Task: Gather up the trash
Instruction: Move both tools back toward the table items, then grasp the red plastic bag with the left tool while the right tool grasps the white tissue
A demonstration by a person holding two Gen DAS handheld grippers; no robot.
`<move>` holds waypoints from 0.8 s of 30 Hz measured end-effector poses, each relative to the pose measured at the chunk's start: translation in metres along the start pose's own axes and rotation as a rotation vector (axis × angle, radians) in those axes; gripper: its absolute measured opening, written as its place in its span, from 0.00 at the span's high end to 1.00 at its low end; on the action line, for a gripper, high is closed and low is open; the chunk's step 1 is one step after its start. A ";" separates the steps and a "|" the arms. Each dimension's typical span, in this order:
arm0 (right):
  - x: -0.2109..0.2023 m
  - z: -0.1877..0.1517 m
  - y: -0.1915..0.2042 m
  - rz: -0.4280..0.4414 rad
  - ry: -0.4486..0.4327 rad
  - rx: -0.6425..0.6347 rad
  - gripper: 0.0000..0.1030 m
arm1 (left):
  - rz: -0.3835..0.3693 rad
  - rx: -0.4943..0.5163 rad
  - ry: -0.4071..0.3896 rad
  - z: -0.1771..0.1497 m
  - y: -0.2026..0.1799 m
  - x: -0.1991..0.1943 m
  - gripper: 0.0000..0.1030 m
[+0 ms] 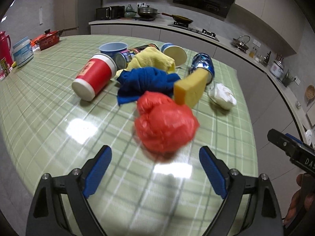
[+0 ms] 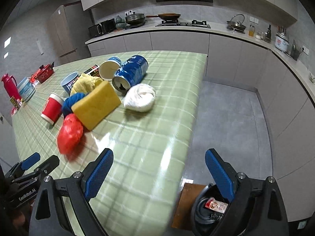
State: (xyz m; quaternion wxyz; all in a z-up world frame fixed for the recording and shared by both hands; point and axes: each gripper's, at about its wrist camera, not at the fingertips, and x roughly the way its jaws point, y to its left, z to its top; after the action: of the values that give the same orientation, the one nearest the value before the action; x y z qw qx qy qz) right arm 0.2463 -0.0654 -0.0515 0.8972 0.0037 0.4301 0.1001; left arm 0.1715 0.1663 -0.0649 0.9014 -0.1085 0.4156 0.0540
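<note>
A crumpled red plastic bag [image 1: 165, 125] lies on the green checked table [image 1: 49, 118], just ahead of my open, empty left gripper [image 1: 155, 159]. Behind it lie a blue cloth [image 1: 147, 80], a yellow sponge [image 1: 190, 88], a yellow cloth [image 1: 155, 59], a red cup [image 1: 94, 76] on its side, a crushed blue can [image 1: 203, 63] and a white wad [image 1: 223, 96]. My right gripper [image 2: 159, 167] is open and empty over the table's right edge. In its view the red bag [image 2: 69, 133], sponge [image 2: 96, 104], white wad [image 2: 140, 97] and blue can [image 2: 131, 72] show. A black bin [image 2: 208, 210] with trash inside stands on the floor below.
A paper cup [image 1: 175, 52], a blue bowl [image 1: 113, 48] and a printed can [image 1: 133, 53] lie at the back of the pile. A red pot [image 1: 48, 39], white jar [image 1: 22, 51] and red flask [image 1: 5, 45] stand far left. A kitchen counter [image 2: 177, 29] runs behind.
</note>
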 end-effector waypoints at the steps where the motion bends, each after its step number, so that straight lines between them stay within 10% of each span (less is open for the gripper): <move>1: 0.004 0.003 0.003 -0.003 0.000 0.001 0.07 | -0.007 -0.002 0.002 0.005 0.000 0.006 0.11; 24: 0.125 0.068 0.028 0.008 0.099 -0.005 0.17 | 0.006 -0.015 0.057 0.046 0.024 0.075 0.11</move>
State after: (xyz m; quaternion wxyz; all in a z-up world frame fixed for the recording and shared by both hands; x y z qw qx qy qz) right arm 0.3700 -0.0095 -0.1024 0.8744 -0.0016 0.4737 0.1048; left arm 0.2492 0.2011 -0.0964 0.8883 -0.1154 0.4409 0.0568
